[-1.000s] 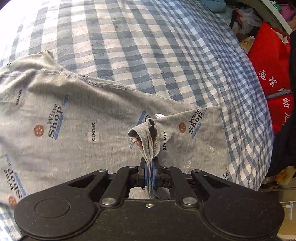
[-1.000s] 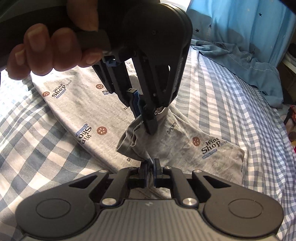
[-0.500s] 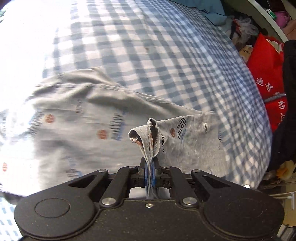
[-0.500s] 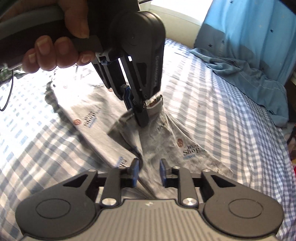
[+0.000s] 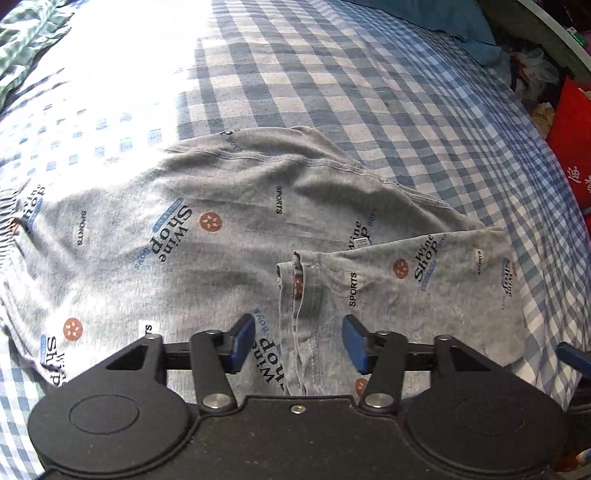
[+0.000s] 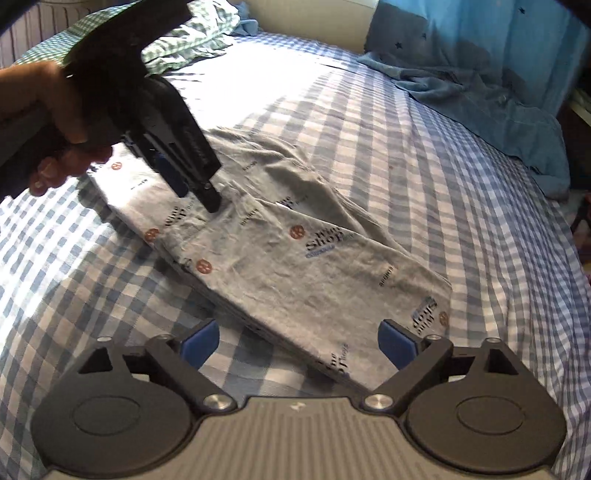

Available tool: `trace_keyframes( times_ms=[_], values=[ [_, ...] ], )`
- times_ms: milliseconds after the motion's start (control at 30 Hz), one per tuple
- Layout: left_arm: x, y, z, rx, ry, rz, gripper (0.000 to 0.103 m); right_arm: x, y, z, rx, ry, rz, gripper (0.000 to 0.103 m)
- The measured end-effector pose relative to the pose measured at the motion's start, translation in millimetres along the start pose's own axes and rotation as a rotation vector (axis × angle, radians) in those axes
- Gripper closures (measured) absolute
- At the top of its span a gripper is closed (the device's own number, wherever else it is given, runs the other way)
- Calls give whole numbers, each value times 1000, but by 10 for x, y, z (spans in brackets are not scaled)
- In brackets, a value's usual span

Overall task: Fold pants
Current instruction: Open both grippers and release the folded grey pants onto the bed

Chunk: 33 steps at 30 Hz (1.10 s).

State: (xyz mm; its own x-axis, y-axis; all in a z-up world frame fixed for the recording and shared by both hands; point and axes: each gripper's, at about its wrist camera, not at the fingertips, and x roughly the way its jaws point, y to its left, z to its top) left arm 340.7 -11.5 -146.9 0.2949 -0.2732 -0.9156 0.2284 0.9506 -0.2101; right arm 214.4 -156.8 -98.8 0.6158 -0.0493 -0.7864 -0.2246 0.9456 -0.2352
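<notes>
- the pants [image 6: 295, 251] are grey jersey with "Wine Shop" and "SPORTS" prints, lying flat on the bed [image 6: 424, 155]; in the right wrist view they run as a long band from about 10 o'clock down to 5 o'clock, and one end looks doubled over onto the rest
- left gripper [image 5: 297, 345] hovers right over the fabric with its blue pads spread wide, nothing between them; a hemmed cuff edge [image 5: 295, 280] sits just ahead of it at 12 o'clock
- right gripper [image 6: 299, 341] is wide open too, holding nothing; it hangs over the near long edge of the pants, with the corner at its 2 o'clock
- the left gripper also shows up from outside in the right wrist view, tips close to or touching the cloth around 10 o'clock; can't tell which
- handling guess: thin, soft, light stuff that'll sag and wrinkle as soon as it's lifted; probably not slippery on cotton sheets; nothing breakable
- best bet for a hold looks like the stitched hem or a corner, since the seam gives the pads more to bite; pinching mid-panel would likely just bunch it up
- surface is a blue-and-white checked sheet, soft underneath, so pressing creases flat may be mushy; strong sunlight washes out the far part
- room: blue garment [image 6: 491, 99] heaped at 1 o'clock, green checked bedding [image 6: 184, 33] at 11, red bags [image 5: 570, 147] beside the bed in the left wrist view
</notes>
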Motion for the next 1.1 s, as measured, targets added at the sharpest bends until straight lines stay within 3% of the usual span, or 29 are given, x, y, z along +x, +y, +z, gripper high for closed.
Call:
trace_keyframes(
  times_ms=[100, 200, 333, 433, 567, 667, 800, 1000, 1100],
  values=[
    [-16, -66, -109, -11, -56, 104, 15, 89, -270, -49, 48, 12, -73, 1],
    [17, -155, -131, -21, -101, 220, 5, 286, -557, -19, 59, 38, -169, 0],
    [92, -117, -36, -92, -95, 334, 4, 576, -881, 154, 64, 32, -229, 0],
    [176, -48, 35, -160, -84, 360, 4, 770, -1003, 354, 66, 15, -194, 0],
    [327, 50, 55, -203, -24, 377, 2, 938, -905, 564, 1, -33, -39, 0],
    [366, 135, 33, -260, -30, 357, 0, 1126, -780, 614, -69, 2, 2, 0],
    [374, 185, 8, -278, -38, 341, 0, 1285, -864, 533, -110, 48, -90, 0],
    [364, 136, -13, -278, -49, 348, 0, 1297, -1494, 336, 29, 97, -164, 0],
    [293, 36, -25, -261, -50, 387, 1, 1207, -1583, 293, 46, 100, -173, 1]
  ],
)
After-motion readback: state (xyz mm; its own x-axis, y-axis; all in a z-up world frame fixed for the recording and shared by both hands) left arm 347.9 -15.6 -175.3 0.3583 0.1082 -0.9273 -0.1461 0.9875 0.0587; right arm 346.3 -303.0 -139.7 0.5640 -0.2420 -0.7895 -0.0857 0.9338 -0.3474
